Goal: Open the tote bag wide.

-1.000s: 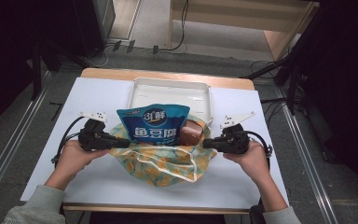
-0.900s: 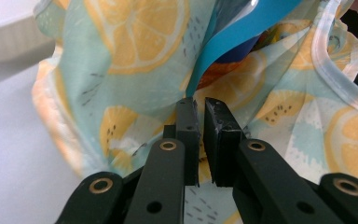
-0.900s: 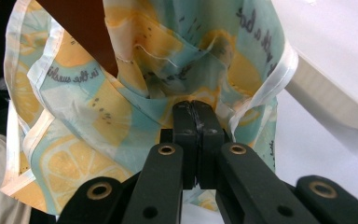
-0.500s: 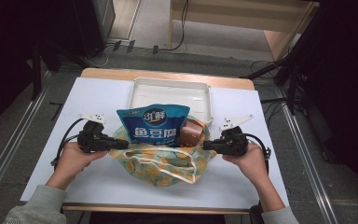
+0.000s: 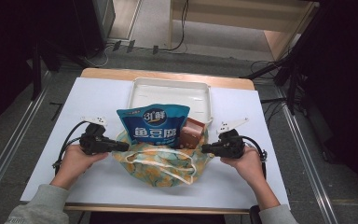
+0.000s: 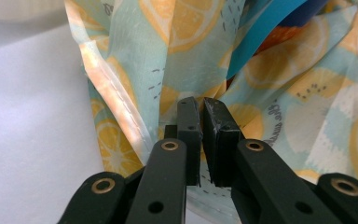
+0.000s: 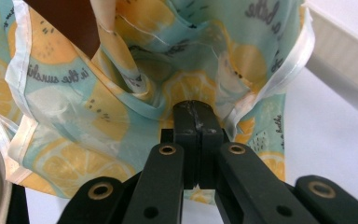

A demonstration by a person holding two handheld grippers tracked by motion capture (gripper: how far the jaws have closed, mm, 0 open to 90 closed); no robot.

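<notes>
Two grippers, one lemon-print bag (image 5: pixel 161 161) pinched from both sides!
Left gripper (image 5: pixel 121 146) has just been closing, clamping the bag's left edge; right gripper (image 5: pixel 206 149) is clenched on its right edge. Blue snack packet (image 5: pixel 153 125) stands inside, white tray (image 5: pixel 170 88) just beyond.

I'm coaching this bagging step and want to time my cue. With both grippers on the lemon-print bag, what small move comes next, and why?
Probably lift both grippers a little and evenly. The left gripper and right gripper are each shut on opposite edges of the lemon-print fabric bag, while the blue snack pouch and brown packet stand up out of its mouth. Raising the sides should settle them in.
</notes>
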